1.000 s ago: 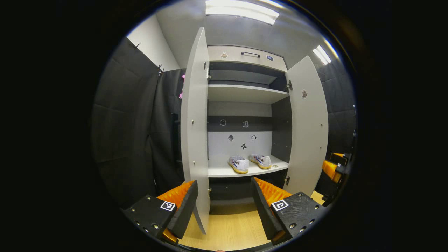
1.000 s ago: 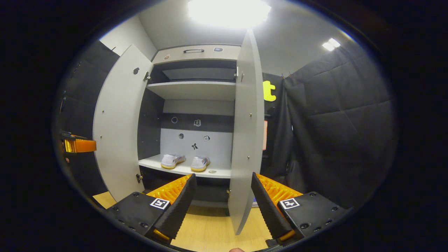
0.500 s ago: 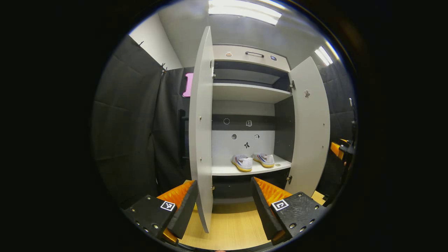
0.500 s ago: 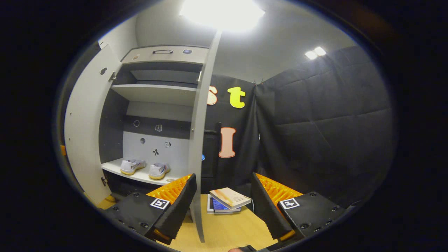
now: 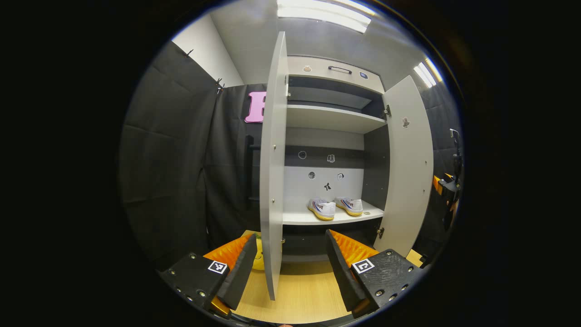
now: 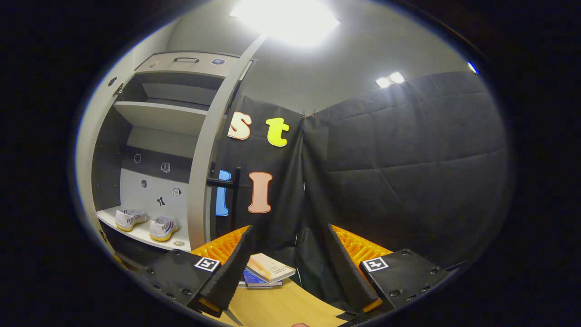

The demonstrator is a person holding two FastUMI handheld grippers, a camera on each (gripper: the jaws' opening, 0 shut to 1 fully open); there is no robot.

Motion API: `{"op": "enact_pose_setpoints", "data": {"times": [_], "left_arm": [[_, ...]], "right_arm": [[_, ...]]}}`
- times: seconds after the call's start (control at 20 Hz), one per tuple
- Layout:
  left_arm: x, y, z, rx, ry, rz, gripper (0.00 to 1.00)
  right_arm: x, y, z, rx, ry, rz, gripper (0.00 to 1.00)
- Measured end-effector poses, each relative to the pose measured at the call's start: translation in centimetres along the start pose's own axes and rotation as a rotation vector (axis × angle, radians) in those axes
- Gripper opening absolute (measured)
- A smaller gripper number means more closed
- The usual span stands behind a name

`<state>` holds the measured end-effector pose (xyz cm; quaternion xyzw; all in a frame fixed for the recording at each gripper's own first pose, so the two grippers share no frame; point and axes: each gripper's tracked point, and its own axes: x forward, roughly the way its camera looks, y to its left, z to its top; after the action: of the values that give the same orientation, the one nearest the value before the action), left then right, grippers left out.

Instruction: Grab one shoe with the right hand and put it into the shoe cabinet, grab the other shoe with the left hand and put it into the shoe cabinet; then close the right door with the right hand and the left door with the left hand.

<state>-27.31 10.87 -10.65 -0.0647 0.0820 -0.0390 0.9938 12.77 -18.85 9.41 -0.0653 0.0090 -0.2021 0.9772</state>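
Cabinet point(image 5: 333, 119) standing with both doors swung wide; left door point(image 5: 272, 168) showing edge-on in the left gripper view, right door point(image 5: 405, 172) angled outward beyond it. In the right gripper view the right door point(image 6: 205, 159) is appearing as a curved edge at left, black cloth wall point(image 6: 399, 168) taking up the rest. Both shoes point(image 5: 335, 207) are sitting side by side on the lower shelf point(image 5: 295, 218), toes inward, so the placing part looks done and door-closing is the step in hand.

Left gripper point(image 5: 288, 263) is hanging spread wide and empty, the left door's edge between its fingers but not touching either. Right gripper point(image 6: 287, 261) likewise splayed, gripping nothing, pointing past its door toward the cloth. Books point(image 6: 268, 271) lying on the wooden floor near it.

Judgement: right gripper should be coming round behind the right door's outer face and pushing flat, near the free edge, sweeping slowly so the door is not bouncing back; left following after
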Motion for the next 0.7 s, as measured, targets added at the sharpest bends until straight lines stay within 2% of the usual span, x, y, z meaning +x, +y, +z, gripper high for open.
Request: {"op": "enact_pose_setpoints", "data": {"times": [0.15,0.3,0.35,0.4,0.45,0.5,0.55,0.6,0.7], "left_arm": [[-0.2,0.5,0.0,0.004,0.002,0.013,0.80],[-0.5,1.1,-0.1,0.004,0.002,0.026,0.80],[-0.5,1.2,-0.1,0.002,0.002,0.030,0.80],[-0.5,1.4,-0.1,0.001,0.000,0.032,0.80],[-0.6,1.6,-0.1,0.000,-0.001,0.036,0.80],[-0.5,1.8,-0.1,-0.003,-0.003,0.041,0.80],[-0.5,1.8,-0.2,-0.008,-0.002,0.043,0.80],[-0.4,1.9,-0.3,-0.014,0.000,0.043,0.80],[-0.4,2.0,-0.5,-0.017,0.003,0.044,0.80]], "right_arm": [[0.8,0.5,-0.7,0.014,0.027,-0.008,0.98],[0.9,1.4,-0.8,0.027,0.040,0.009,0.92],[0.6,1.6,-0.9,0.032,0.042,0.028,0.95],[0.5,1.8,-0.7,0.043,0.041,0.042,0.89],[0.5,2.0,-0.8,0.042,0.044,0.050,0.89],[0.4,2.2,-0.7,0.041,0.042,0.055,0.93],[0.2,2.5,-0.7,0.037,0.044,0.062,0.89],[0.0,2.9,-0.5,0.037,0.040,0.069,0.93],[-0.6,3.9,-0.3,0.037,0.038,0.096,0.93]]}}
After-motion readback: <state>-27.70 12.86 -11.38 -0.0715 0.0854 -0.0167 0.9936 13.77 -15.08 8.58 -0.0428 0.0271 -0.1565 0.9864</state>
